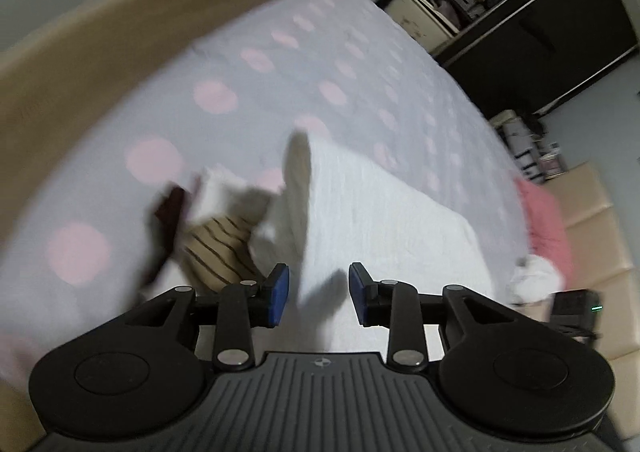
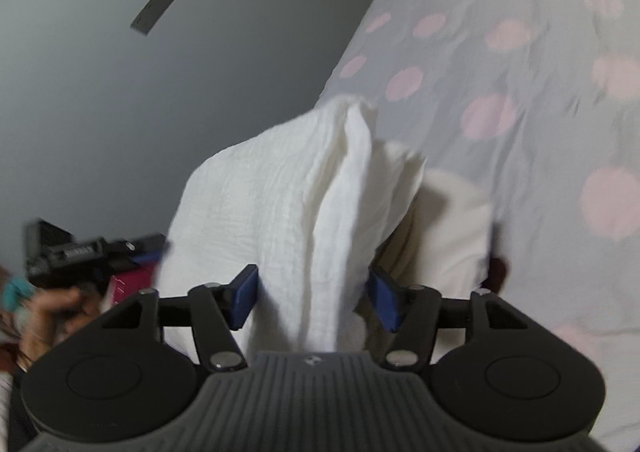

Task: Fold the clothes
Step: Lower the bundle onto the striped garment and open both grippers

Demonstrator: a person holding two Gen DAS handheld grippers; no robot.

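Observation:
A white crinkled garment [image 1: 380,212] lies on the pale bedsheet with pink dots [image 1: 216,96], and one fold of it rises as a ridge. My left gripper [image 1: 319,292] is open; a corner of the white cloth sits in the gap without touching either blue pad. In the right wrist view the same white garment [image 2: 288,204] stands bunched between the fingers of my right gripper [image 2: 314,298], which is open wide, the cloth reaching both pads. A hand [image 2: 52,312] holds the other gripper at the left edge.
A beige striped garment [image 1: 216,248], a dark maroon piece [image 1: 168,212] and a white folded item [image 1: 218,188] lie left of the garment. A pink cloth [image 1: 548,220] and a white bundle [image 1: 536,280] sit at the right bed edge. A dark wardrobe [image 1: 520,20] stands beyond.

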